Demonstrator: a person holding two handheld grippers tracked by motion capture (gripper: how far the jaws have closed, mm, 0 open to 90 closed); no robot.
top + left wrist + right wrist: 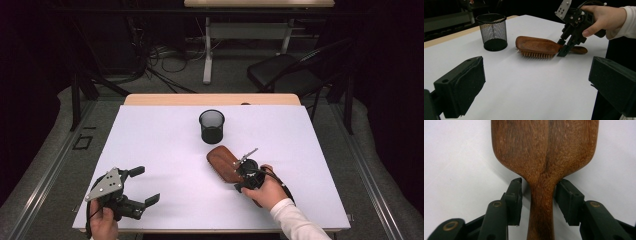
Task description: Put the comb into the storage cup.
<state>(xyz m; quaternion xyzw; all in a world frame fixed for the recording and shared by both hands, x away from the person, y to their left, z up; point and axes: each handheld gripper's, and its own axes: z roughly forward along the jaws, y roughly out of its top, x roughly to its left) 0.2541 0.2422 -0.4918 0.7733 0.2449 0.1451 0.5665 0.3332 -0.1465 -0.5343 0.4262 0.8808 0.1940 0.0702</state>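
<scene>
hairbrush (224, 163), wooden, bristles down, on white table (165, 150), right of centre, just near of mesh cup (212, 126). right gripper (242, 170) over its handle; left gripper (145, 186) near-left, jaws spread, empty.
left gripper view: right gripper (564, 48) straddles brush neck; cup (492, 31) far left.
right gripper view: handle (541, 207) between jaws; small gaps both sides, pads not pressing.

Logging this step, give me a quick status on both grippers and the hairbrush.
Right gripper astride hairbrush handle, small gaps either side, no grip yet. Left gripper open, nothing between its jaws. Mesh cup stands apart behind the brush.
</scene>
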